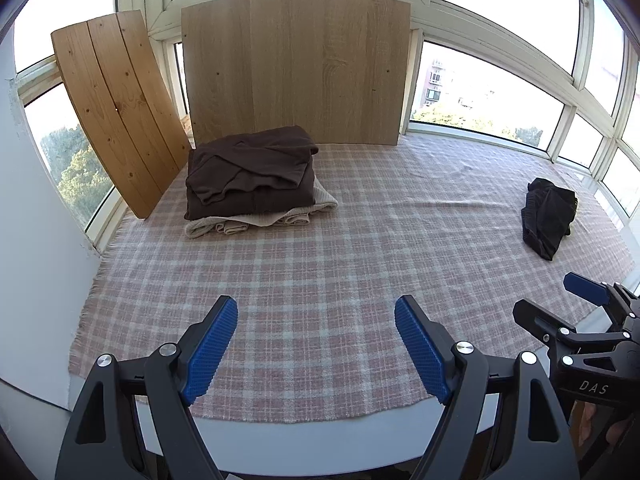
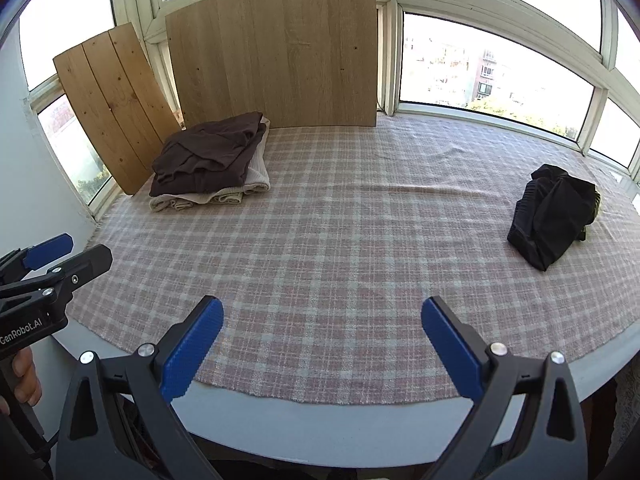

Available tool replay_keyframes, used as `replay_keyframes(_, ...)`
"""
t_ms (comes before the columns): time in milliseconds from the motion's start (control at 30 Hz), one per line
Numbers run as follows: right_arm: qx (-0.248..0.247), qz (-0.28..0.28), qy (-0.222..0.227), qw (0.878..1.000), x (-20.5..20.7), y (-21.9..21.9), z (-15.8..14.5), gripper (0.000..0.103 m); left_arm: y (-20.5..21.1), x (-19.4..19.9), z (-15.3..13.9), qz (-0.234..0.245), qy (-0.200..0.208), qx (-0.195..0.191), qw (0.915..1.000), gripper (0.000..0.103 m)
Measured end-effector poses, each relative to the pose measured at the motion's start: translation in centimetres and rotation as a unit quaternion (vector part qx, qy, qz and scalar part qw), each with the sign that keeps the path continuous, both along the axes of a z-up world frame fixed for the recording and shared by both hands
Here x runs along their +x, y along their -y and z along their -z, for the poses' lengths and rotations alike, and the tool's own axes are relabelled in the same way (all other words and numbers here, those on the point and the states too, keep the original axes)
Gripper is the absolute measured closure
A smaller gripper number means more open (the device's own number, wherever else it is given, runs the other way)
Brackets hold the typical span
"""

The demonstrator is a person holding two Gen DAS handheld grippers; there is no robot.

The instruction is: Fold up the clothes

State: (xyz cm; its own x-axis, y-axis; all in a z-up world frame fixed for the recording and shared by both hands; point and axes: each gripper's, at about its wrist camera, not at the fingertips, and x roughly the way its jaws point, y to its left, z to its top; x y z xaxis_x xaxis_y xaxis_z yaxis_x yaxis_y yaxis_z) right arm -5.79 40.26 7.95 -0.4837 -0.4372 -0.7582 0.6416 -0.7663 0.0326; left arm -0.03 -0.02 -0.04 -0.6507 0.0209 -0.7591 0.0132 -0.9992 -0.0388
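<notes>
A folded dark brown garment (image 1: pixel 250 172) (image 2: pixel 208 156) lies on top of a folded beige one (image 1: pixel 260 220) (image 2: pixel 224 196) at the far left of the pink plaid cloth (image 1: pixel 320 260) (image 2: pixel 340 240). A crumpled black garment (image 1: pixel 548 216) (image 2: pixel 554 216) lies alone at the right. My left gripper (image 1: pixel 316 308) hovers open above the cloth's near edge with nothing between its blue pads. My right gripper (image 2: pixel 322 306) is also open and empty, beside the left one, which shows at the left edge (image 2: pixel 68 252). The right gripper appears at the right edge (image 1: pixel 560 300) of the left wrist view.
Two wooden boards (image 1: pixel 296 68) (image 1: pixel 116 108) lean against the window frames (image 1: pixel 500 20) behind the stack. The cloth covers a white ledge (image 1: pixel 320 440) whose front edge runs just under the grippers. A white wall (image 1: pixel 36 240) stands at the left. A person's hand (image 2: pixel 24 376) holds the left gripper's handle.
</notes>
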Motion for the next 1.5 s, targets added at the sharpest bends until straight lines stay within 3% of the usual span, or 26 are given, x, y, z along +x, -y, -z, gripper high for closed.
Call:
replay_keyframes(200, -0.033, 0.0, 0.005, 0.999, 0.6, -0.8, -0.6, 0.002, 1.5, 0.3, 0.2, 0.006, 0.004, -0.008, 0.9999, 0.023)
replay_keyframes(367, -0.012, 0.01, 0.019, 1.0, 2.2, 0.3, -3.3, 0.002, 1.2, 1.8, -1.4, 0.004, -0.015, -0.011, 0.9998, 0.023)
replay_keyframes(800, -0.01, 0.01, 0.03, 0.999, 1.4, 0.1, -3.4, 0.002, -0.9, 1.9, -2.4, -0.004, -0.023, -0.016, 0.9996, 0.023)
replay_keyframes(1500, -0.013, 0.028, 0.022, 0.999, 1.4, -0.3, -2.2, 0.002, 0.0, 1.6, -1.8, 0.04, -0.025, -0.009, 0.9988, 0.023)
